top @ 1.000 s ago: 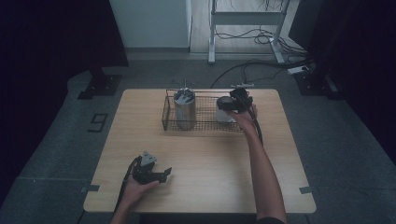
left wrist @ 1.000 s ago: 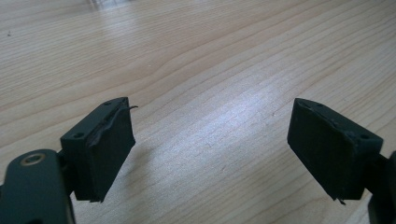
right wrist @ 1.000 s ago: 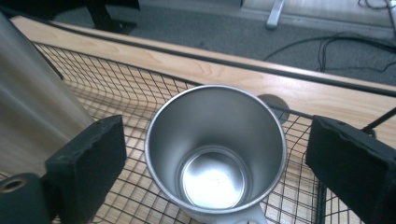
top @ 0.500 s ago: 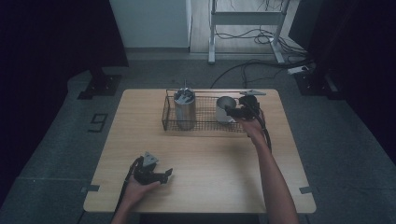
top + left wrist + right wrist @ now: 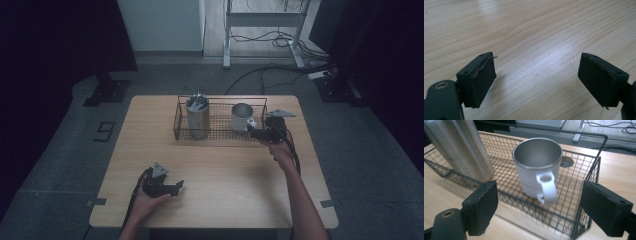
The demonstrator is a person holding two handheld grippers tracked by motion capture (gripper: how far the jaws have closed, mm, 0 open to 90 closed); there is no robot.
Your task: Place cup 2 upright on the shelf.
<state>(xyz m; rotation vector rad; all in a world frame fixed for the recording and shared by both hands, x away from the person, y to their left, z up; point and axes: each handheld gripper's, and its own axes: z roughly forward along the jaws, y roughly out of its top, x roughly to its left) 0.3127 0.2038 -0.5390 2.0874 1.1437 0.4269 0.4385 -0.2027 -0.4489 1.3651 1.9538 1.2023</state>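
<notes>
While my right hand-held gripper point(image 5: 256, 133) sits at the near right corner of the wire basket point(image 5: 181, 120), the white mug point(image 5: 537, 168) stands inside that basket at its twelve o'clock, apart from both pads, handle turned toward me. Its jaws have just been closing, yet they stand well apart with nothing pressed between them. The right forearm reaches in from six o'clock, stretched long across the counter point(image 5: 225, 175). The mug is smooth, with a steel-grey inside and a looped handle; a brushed metal tumbler point(image 5: 461, 150) stands at its ten o'clock. My left hand-held gripper point(image 5: 172, 188) rests low over bare wood grain, jaws parted and empty.
</notes>
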